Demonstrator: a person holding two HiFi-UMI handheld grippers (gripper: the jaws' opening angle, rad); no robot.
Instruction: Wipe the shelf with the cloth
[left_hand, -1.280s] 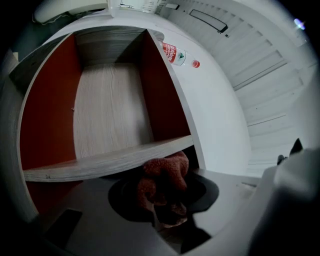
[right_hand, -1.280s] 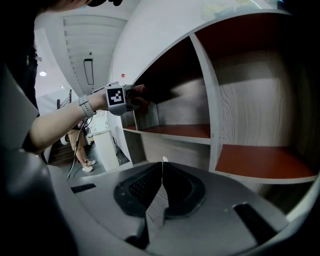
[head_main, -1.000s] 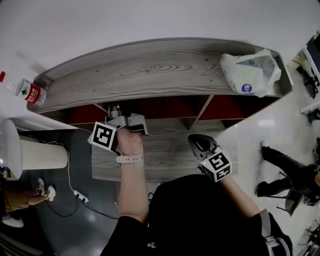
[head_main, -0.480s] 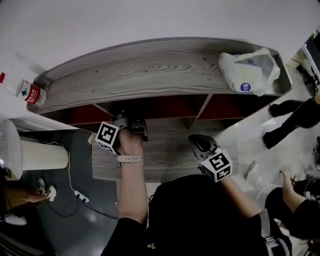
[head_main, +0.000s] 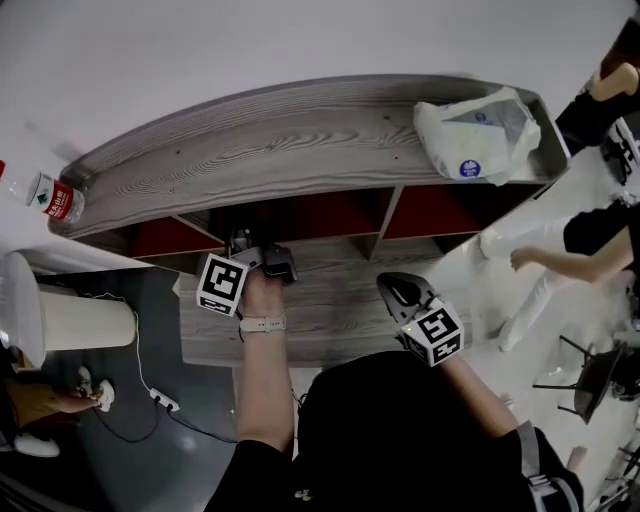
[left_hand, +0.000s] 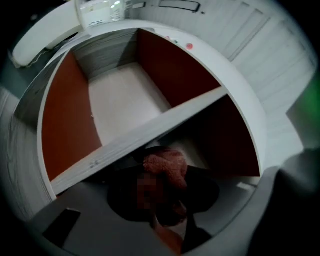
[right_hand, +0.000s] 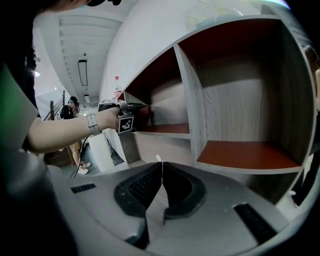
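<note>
A grey wood shelf unit (head_main: 300, 140) with red-lined compartments stands in front of me. My left gripper (head_main: 240, 245) reaches into the upper compartment left of centre. In the left gripper view its jaws (left_hand: 162, 175) are shut on a reddish-brown cloth (left_hand: 167, 162), bunched against the front edge of a shelf board (left_hand: 150, 135). My right gripper (head_main: 388, 285) hovers in front of the lower shelf board, shut with nothing in it. In the right gripper view its fingertips (right_hand: 161, 162) meet, and the left hand and its marker cube (right_hand: 126, 123) show at the shelf.
A white plastic bag (head_main: 480, 135) lies on the shelf top at the right end. A water bottle (head_main: 52, 198) stands at the left end. A white bin (head_main: 60, 310) and a power strip (head_main: 160, 398) are on the floor to the left. People (head_main: 560, 240) move at the right.
My left gripper has shifted slightly to the right at the shelf with the cloth. The right gripper has stayed put. People at the right have walked on.
</note>
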